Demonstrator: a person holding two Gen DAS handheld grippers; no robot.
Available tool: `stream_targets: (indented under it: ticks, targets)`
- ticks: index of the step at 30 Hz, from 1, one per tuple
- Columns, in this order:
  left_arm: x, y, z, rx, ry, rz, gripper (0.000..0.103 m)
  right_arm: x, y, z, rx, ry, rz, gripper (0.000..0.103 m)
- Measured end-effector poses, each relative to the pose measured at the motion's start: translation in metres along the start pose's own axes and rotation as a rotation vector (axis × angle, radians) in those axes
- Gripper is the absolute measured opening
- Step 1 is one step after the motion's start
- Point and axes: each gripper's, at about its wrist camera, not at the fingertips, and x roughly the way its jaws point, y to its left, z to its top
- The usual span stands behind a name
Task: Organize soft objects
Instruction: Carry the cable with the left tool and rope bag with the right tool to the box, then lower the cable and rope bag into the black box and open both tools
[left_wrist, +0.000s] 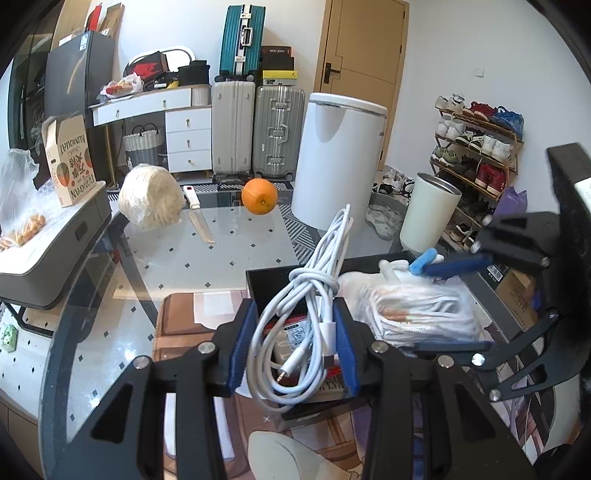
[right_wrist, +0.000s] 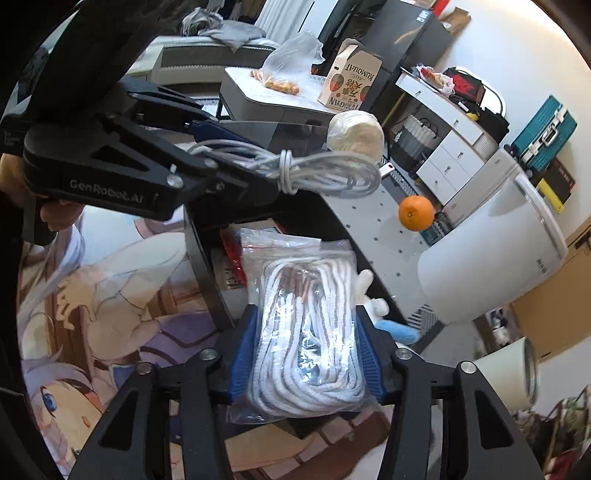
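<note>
The bag of white cord (right_wrist: 308, 332) lies over the black box (right_wrist: 201, 258) at the table's near edge, its long axis running straight out from the right gripper (right_wrist: 306, 354), whose blue pads stand on either side of the bag's lower half; whether they press it or have let go I cannot tell, since the plastic looks loose between them. A white and blue soft toy (right_wrist: 384, 317) sits beside it in the box, toward the table's middle. The left gripper (left_wrist: 291, 347) is closed on a coiled white cable (left_wrist: 314, 295), held above the box's other end with the coil's length pointing up and away along the fingers. Judging from this, the bag belongs to the right hand and the cable to the left; each needs only to go down into the box. Farther out on the glass table (left_wrist: 177, 258) rest an orange (left_wrist: 259, 196) and a knife (left_wrist: 199, 216).
</note>
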Motion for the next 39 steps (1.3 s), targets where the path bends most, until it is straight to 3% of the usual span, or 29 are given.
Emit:
stream_targets:
  ticks: [3,5,11,16,22,28,33,37,39]
  targets:
    - [0.003,-0.003,0.0,0.005,0.006,-0.006,0.04,-0.007,0.0,-0.001,-0.001,0.004,-0.042,0.07]
    - [0.005,-0.004,-0.001,0.005,0.012,-0.013,0.04,-0.015,0.0,-0.005,0.014,-0.008,-0.05,0.08]
    - [0.008,-0.005,-0.001,0.005,0.019,-0.021,0.04,-0.033,-0.007,-0.026,0.123,-0.05,-0.112,0.08]
    - [0.011,-0.008,-0.001,0.025,0.027,-0.026,0.038,-0.024,-0.025,-0.031,0.246,-0.052,-0.177,0.08]
    - [0.015,-0.01,-0.001,0.034,0.033,-0.034,0.036,0.002,-0.02,-0.023,0.255,0.002,-0.208,0.08]
    - [0.012,-0.011,-0.005,0.051,0.048,-0.047,0.037,0.004,-0.018,-0.021,0.288,-0.013,-0.226,0.083]
    - [-0.005,-0.012,-0.01,0.058,0.029,-0.058,0.063,-0.021,-0.01,-0.03,0.398,-0.07,-0.227,0.096]
    - [-0.021,-0.014,-0.018,0.076,0.002,-0.051,0.07,-0.041,0.002,-0.041,0.51,-0.111,-0.207,0.099]
    - [-0.03,-0.012,-0.024,0.066,-0.025,-0.046,0.09,-0.049,0.009,-0.046,0.578,-0.145,-0.189,0.1]
